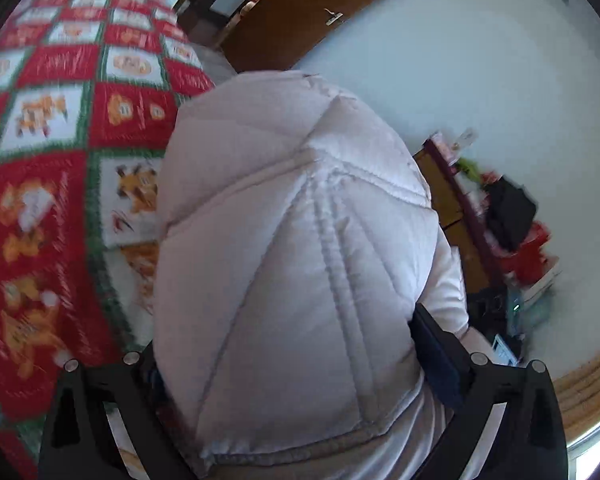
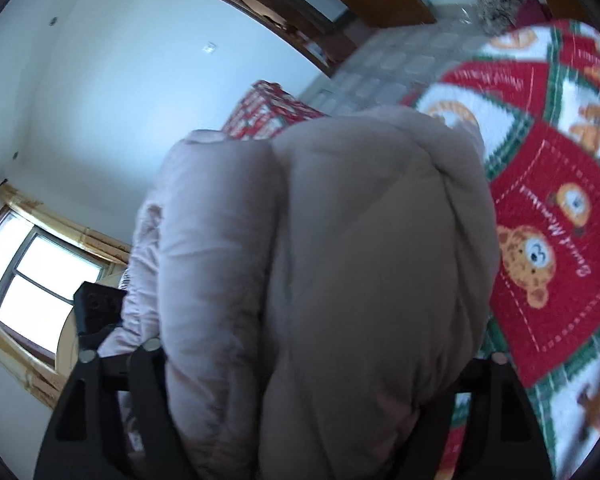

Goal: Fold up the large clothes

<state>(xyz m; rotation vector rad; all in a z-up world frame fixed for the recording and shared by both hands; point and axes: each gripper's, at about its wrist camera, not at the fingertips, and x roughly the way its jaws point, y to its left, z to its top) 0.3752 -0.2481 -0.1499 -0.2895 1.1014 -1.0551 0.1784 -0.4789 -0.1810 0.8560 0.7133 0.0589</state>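
Observation:
A puffy white quilted jacket [image 1: 292, 240] fills the left wrist view, bunched between the fingers of my left gripper [image 1: 304, 356], which is shut on it. The dark right pad [image 1: 436, 356] presses into the fabric. In the right wrist view the same jacket [image 2: 340, 240] shows as a thick folded bundle between the fingers of my right gripper [image 2: 324, 352]. These stand wide open, and a dark gap shows beside the right finger [image 2: 500, 384]. Below lies a bed with a red, white and green bear-patterned quilt [image 1: 40, 200] [image 2: 560, 240].
A brown door [image 1: 300, 12] and a cluttered side table with red and black items [image 1: 512, 220] stand by the white wall. A window [image 2: 32, 280], a doorway [image 2: 284, 12] and a red patterned box [image 2: 268, 116] lie beyond the bed.

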